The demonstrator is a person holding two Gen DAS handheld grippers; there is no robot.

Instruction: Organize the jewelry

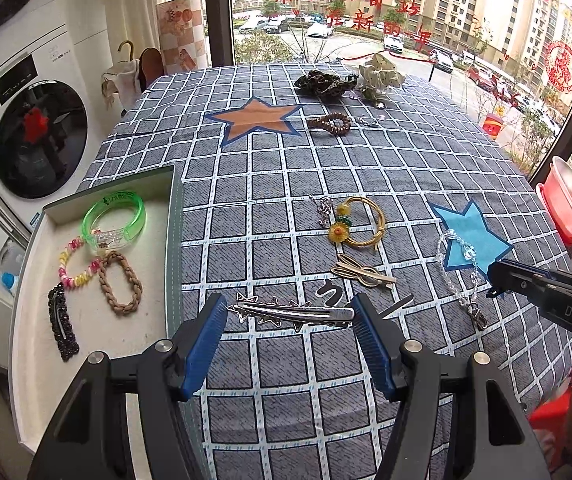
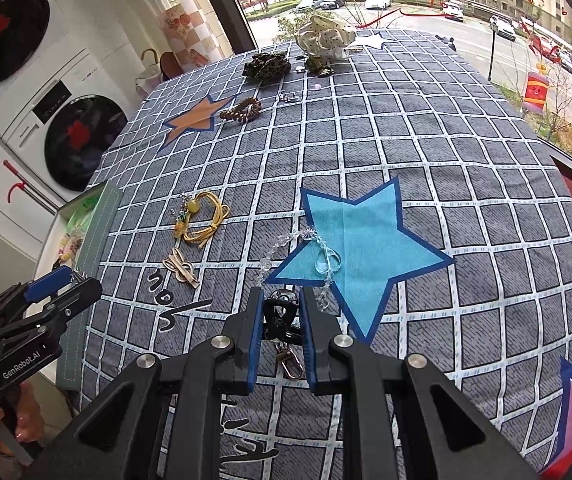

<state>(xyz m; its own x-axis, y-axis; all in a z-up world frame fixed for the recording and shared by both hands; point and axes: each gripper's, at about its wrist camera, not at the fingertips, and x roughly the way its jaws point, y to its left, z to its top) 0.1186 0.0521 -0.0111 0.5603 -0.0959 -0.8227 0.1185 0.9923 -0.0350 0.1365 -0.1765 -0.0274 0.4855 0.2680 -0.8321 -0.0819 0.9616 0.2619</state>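
Grey checked tablecloth [image 1: 326,380], green bangle [image 1: 113,216]

Matt woven tablecloth [image 1: 286,208], glossy metal clip [image 1: 298,314] (star-studded), clear plastic bangle [image 1: 114,220]

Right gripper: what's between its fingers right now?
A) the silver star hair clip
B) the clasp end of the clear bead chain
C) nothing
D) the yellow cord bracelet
B: in the right wrist view the right gripper is closed on the dark clasp end of the clear bead chain, whose beads trail up over the blue star; the yellow cord bracelet lies apart on the cloth.
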